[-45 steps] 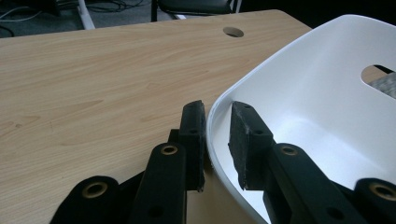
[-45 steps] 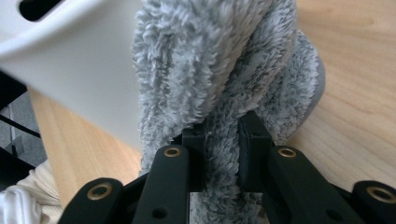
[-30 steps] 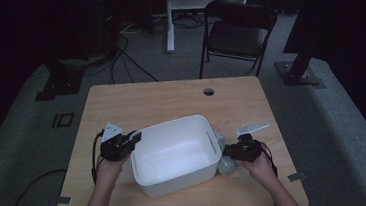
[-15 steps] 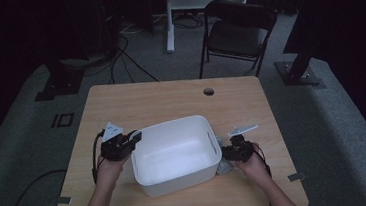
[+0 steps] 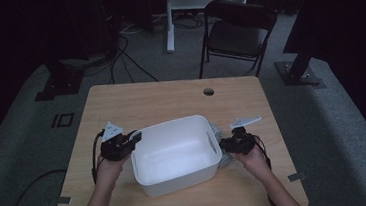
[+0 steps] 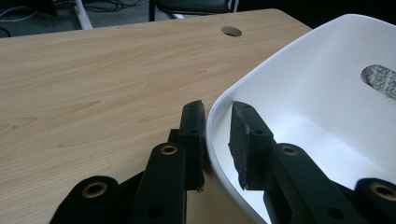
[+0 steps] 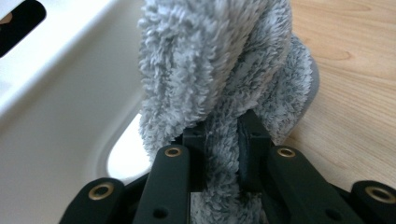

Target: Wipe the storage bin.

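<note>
A white plastic tub (image 5: 173, 125) stands on the wooden table (image 5: 160, 97), toward its near edge. My left gripper (image 5: 133, 137) is at the tub's left rim. In the left gripper view its jaws (image 6: 217, 109) straddle that thin rim (image 6: 317, 93), one pad outside and one inside, closed on it. My right gripper (image 5: 223, 145) is beside the tub's right wall, shut on a grey fluffy cloth (image 5: 215, 130). In the right gripper view the cloth (image 7: 219, 60) bulges above the pinching jaws (image 7: 223, 128), right against the tub's wall (image 7: 56, 93).
A handle slot (image 6: 380, 79) in the tub's far wall shows grey cloth behind it. The table has a cable hole (image 5: 208, 91) near its far edge. A black folding chair (image 5: 237, 33) and a white stand (image 5: 168, 19) are beyond the table.
My right gripper has edged slightly farther along the tub's right side with the cloth in it. The left gripper and the tub have stayed put.
</note>
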